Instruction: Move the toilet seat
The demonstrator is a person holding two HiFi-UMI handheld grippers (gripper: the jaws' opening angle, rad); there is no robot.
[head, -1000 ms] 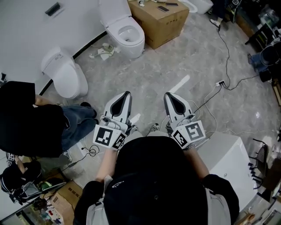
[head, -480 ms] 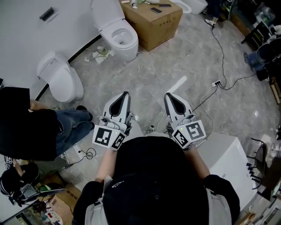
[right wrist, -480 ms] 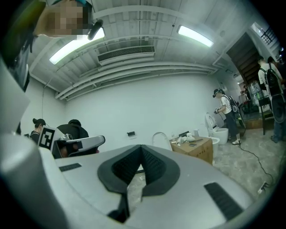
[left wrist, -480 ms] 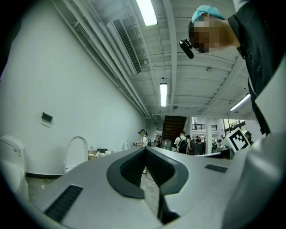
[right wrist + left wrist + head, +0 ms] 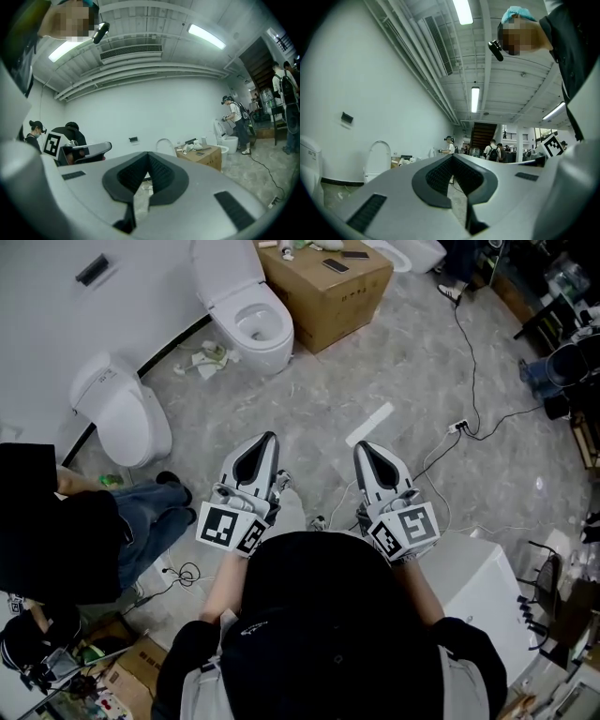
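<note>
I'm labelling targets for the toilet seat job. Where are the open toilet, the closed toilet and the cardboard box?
open toilet (image 5: pixel 267 357): head view, front wall of the bowl.
closed toilet (image 5: pixel 127 418): head view, middle of its shut lid.
cardboard box (image 5: pixel 352 310): head view, side face.

We see the open toilet (image 5: pixel 261 329) only in part: the top edge of the head view cuts off its cistern (image 5: pixel 217 268). The same edge clips the cardboard box (image 5: pixel 330 296), and the small items (image 5: pixel 335 265) on it are too small for us to name. The scraps (image 5: pixel 208 357) on the floor (image 5: pixel 375 371) beside that toilet are just as unclear. The seated person (image 5: pixel 66 521) runs off the left edge. The wearer's cap (image 5: pixel 328 606) hides the hands behind the left hand-held gripper (image 5: pixel 270 439) and the right hand-held gripper (image 5: pixel 361 446). In the left gripper view, that gripper's body covers everything below the raised seat (image 5: pixel 380 142).
</note>
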